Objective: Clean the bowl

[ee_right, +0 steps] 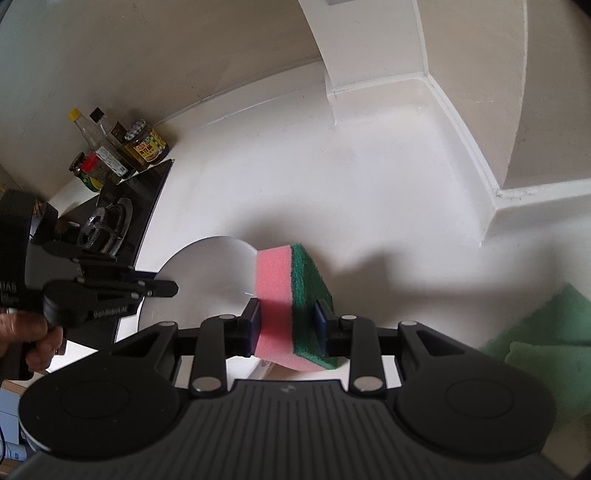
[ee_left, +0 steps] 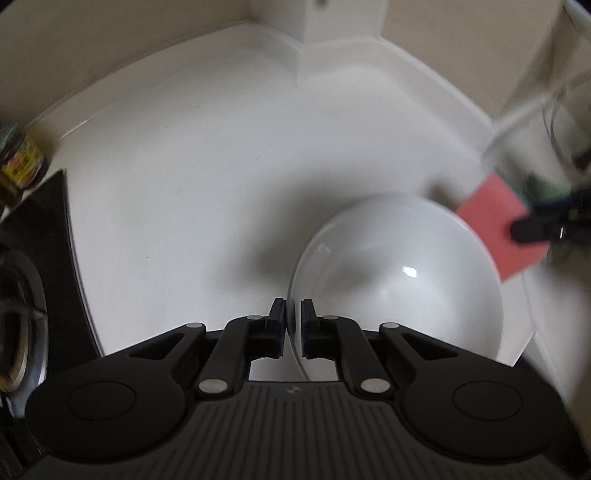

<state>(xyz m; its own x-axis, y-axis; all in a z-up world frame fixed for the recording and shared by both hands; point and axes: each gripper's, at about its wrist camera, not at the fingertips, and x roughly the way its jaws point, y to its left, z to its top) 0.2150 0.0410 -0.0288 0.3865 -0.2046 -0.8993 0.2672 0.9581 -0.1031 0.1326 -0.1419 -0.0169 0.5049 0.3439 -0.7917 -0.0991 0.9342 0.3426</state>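
Note:
A white bowl (ee_left: 399, 280) is held up on edge over the white counter, its rim pinched between the jaws of my left gripper (ee_left: 293, 317). In the right wrist view the bowl (ee_right: 207, 280) shows as a pale disc with the left gripper (ee_right: 162, 288) on its left rim. My right gripper (ee_right: 288, 326) is shut on a pink sponge with a green scouring side (ee_right: 291, 295), held just right of the bowl's rim. The sponge also shows at the bowl's far right rim in the left wrist view (ee_left: 498, 229), blurred.
A black gas hob (ee_right: 110, 229) lies at the left, with sauce bottles and jars (ee_right: 114, 151) behind it by the wall. A green cloth (ee_right: 546, 332) lies on the counter at the right. A white corner pillar (ee_left: 321, 22) stands at the back.

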